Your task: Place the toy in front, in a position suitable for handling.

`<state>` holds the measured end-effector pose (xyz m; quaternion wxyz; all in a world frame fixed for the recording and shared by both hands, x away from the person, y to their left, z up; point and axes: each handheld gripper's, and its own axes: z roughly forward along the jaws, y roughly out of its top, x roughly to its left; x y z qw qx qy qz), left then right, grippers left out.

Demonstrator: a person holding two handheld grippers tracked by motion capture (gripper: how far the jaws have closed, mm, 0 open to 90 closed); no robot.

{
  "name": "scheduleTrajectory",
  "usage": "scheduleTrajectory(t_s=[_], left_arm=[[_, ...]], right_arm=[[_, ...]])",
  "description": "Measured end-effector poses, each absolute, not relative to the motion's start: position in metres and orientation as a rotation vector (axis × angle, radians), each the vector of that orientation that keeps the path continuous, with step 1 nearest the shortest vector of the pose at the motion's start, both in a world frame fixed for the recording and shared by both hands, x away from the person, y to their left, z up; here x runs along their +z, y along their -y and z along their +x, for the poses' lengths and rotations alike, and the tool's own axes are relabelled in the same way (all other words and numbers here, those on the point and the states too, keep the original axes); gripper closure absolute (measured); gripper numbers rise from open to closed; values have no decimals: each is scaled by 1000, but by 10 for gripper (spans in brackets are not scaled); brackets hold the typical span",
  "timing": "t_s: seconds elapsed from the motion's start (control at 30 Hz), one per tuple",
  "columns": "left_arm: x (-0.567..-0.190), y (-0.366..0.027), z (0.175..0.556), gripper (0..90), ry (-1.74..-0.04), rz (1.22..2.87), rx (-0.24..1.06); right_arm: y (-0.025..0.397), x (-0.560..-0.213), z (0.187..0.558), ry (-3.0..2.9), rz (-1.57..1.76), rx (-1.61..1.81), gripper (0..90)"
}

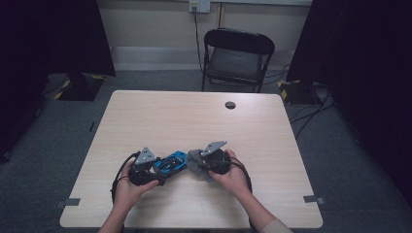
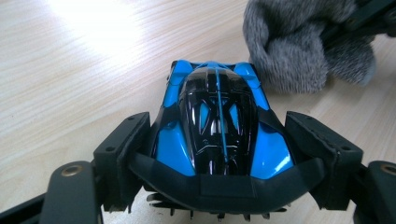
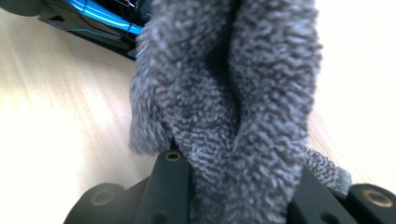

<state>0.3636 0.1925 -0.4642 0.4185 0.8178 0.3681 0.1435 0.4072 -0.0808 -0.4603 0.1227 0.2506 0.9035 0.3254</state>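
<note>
One blue-and-black toy car (image 2: 217, 123); one grey fuzzy cloth (image 3: 224, 107); two hand-held grippers, left gripper (image 1: 156, 171) and right gripper (image 1: 200, 165); one wooden table (image 1: 194, 121); one black folding chair (image 1: 236, 57); one round table grommet (image 1: 230, 105).

the toy car (image 2: 218, 122) is blue with a glossy black canopy and a thin blue stripe down its middle. it sits upright on its wheels, clamped by its flanks between the jaws of the left gripper (image 2: 224, 154), nose pointing away from them. the grey fluffy cloth (image 3: 233, 107) is bunched and folded, pinched between the jaws of the right gripper (image 3: 233, 186), just beside the car's nose.
</note>
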Motion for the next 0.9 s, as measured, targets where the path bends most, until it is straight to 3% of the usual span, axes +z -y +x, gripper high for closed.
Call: scheduleTrajectory(t_s=[0.33,0.9], left_arm=[[-466,-192,363,247,-915,2067,365],[-477,-195,358,247,-925,2108,354]], right_arm=[[35,-454,363,-2814,458,1017,774],[64,-466,414,-2672,772,895,775]])
